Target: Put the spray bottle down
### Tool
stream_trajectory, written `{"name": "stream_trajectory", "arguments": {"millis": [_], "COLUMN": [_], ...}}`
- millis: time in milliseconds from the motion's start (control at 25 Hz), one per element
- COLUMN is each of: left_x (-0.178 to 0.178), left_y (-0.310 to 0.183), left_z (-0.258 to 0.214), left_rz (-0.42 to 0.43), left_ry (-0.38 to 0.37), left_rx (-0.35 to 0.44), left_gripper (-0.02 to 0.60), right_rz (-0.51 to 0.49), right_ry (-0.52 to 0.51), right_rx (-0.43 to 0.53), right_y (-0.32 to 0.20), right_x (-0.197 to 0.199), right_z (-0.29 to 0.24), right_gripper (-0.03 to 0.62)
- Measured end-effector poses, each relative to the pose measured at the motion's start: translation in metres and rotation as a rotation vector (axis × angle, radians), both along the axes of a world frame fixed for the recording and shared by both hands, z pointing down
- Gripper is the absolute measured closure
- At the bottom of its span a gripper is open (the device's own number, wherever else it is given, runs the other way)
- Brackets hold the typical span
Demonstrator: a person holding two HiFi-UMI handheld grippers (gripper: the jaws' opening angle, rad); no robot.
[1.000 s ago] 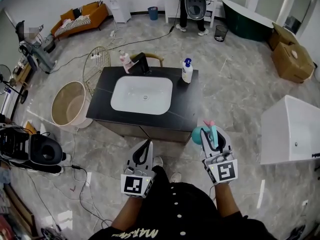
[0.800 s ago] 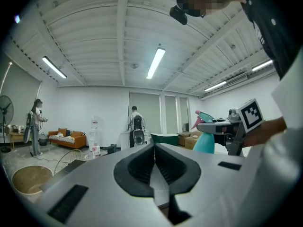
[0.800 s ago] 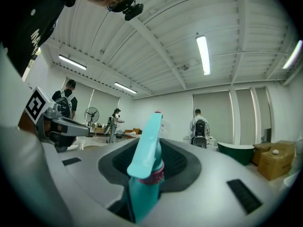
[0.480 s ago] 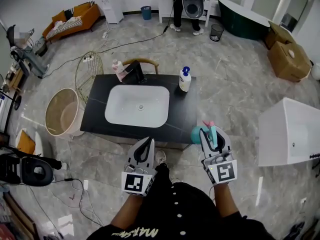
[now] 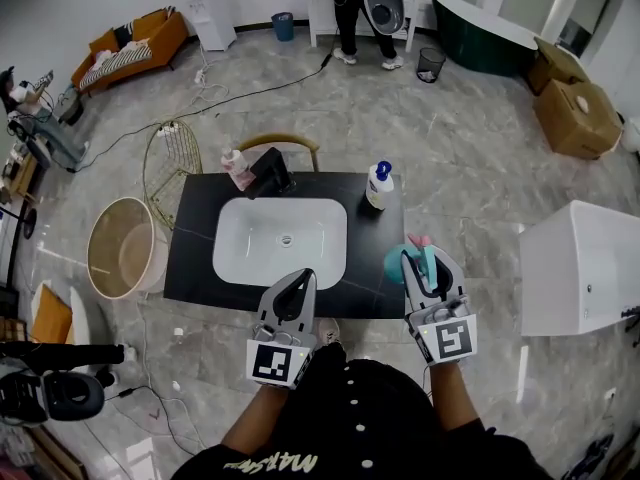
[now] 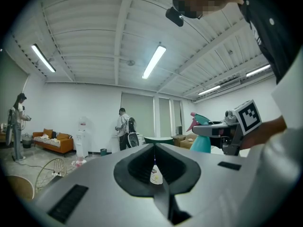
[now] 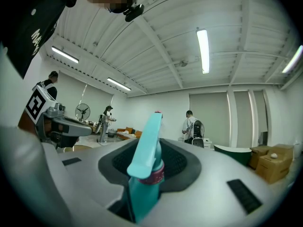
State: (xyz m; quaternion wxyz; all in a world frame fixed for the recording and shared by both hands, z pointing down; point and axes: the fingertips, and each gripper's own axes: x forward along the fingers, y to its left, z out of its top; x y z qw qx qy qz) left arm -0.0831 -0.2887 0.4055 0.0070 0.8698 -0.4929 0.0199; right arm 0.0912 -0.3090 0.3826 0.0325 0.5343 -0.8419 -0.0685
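A teal spray bottle (image 5: 396,265) with a pink nozzle tip hangs upright in my right gripper (image 5: 424,260), whose jaws are shut on its neck. In the right gripper view the bottle's trigger head (image 7: 145,148) stands between the jaws. It is held by the front right corner of the black vanity counter (image 5: 382,268). My left gripper (image 5: 304,277) is shut and holds nothing; its tip reaches over the counter's front edge, just short of the white sink (image 5: 281,240). The left gripper view shows the spray bottle (image 6: 200,140) off to the right.
On the counter stand a white pump bottle (image 5: 377,185) at the back right, a black faucet (image 5: 270,172) and a pink bottle (image 5: 237,168) at the back left. A round tub (image 5: 122,250) and a wire basket (image 5: 170,156) stand left, a white tub (image 5: 580,266) right. A person (image 5: 350,8) is far behind.
Both grippers have moved forward toward the vanity, which now lies right under their tips. The spray bottle stays in the right gripper's grip.
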Motion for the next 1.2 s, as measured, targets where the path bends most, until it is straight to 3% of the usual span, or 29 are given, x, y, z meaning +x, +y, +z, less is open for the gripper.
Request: {"name": "stream_trajectory", "arguments": {"millis": [360,560,880,1200], "left_x": [0.0,0.005,0.021,0.006], "left_y": [-0.038,-0.047,-0.049,-0.039], "left_z": [0.026,0.034,0.051,0.091], "left_rz": [0.069,0.048,0.013,-0.088], "left_ry": [0.02,0.029,0.029,0.012], "left_rx": [-0.095,-0.105,-0.187,-0.264], "left_gripper": [0.566,0.566,0.566,0.565], "right_rz": [0.007,-0.006,-0.08,-0.158], "right_ry": [0.021,0.014,0.033,0.082], "right_rx": [-0.001,-0.03,-0.08,-0.121], "right_y": [-0.046,-0.064,-0.09,-0.126], "right_x": [-0.014,-0.011,-0.015,-0.032], "right_z": [0.017,0.027,0.061,0.126], "right_gripper": [0.484,0.484,0.484,0.484]}}
